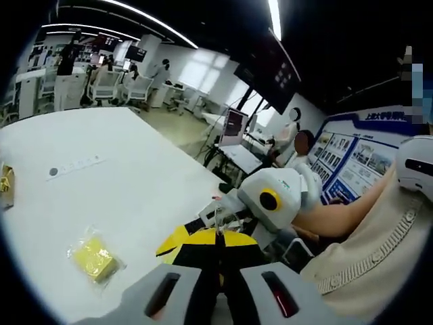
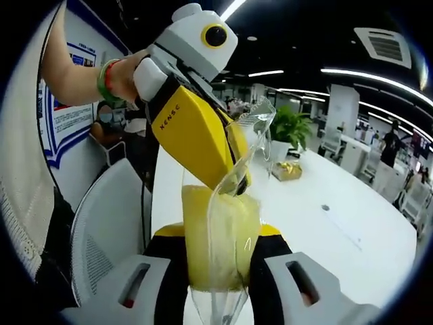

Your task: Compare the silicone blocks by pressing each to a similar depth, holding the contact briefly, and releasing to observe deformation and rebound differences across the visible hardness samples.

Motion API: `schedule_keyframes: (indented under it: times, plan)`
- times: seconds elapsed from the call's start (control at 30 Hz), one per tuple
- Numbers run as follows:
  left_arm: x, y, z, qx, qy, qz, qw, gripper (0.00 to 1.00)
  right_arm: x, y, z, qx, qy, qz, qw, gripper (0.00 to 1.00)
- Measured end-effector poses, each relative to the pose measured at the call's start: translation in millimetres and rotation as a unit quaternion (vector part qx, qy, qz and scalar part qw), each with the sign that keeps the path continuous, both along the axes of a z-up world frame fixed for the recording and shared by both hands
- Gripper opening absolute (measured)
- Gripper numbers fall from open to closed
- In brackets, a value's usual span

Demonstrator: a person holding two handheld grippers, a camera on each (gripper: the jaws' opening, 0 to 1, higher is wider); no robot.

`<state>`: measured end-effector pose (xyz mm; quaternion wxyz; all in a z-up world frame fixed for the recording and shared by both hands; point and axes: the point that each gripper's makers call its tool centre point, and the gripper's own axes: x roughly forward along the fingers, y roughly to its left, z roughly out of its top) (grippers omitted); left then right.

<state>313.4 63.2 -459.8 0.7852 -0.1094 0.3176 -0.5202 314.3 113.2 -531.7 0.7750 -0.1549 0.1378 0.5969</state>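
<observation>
One bagged yellow block (image 1: 95, 258) sits on the white table (image 1: 135, 183) in the left gripper view; left gripper (image 1: 220, 271) looks pinched together. Right gripper view: right gripper (image 2: 220, 271) clamps another bagged block (image 2: 220, 237), left one tugging its plastic, probably unwrapping it.

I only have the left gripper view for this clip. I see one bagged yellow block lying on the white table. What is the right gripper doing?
Observer: In the right gripper view, the right gripper clamps a pale yellow silicone block in a clear plastic bag between its jaws.
Operator: And the left gripper?
Observer: The left gripper points down from above, with its tip at the bag's upper film. I can't tell whether it is pinching it.
Operator: Anything else over there?
Observer: A green potted plant stands at the far end of the white table.
</observation>
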Motion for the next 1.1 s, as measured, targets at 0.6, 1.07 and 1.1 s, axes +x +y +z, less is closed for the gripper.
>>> schedule_keyframes:
  times: [0.6, 1.07, 1.1]
  plan:
    - [-1.4, -1, -1.9, -0.03, 0.026, 0.012, 0.9991, 0.0, 0, -14, 11.4, 0.03, 0.018, -0.038, 0.9987, 0.4]
    - [4.5, -4, -12.3, -0.049, 0.036, 0.039, 0.9974, 0.0, 10, -61, 28.1, 0.077, 0.009, -0.128, 0.9888, 0.58]
    - [5.6, -4, -13.5, -0.049, 0.037, 0.042, 0.9972, 0.0, 10, -67, 29.4, 0.084, 0.013, -0.135, 0.9873, 0.59]
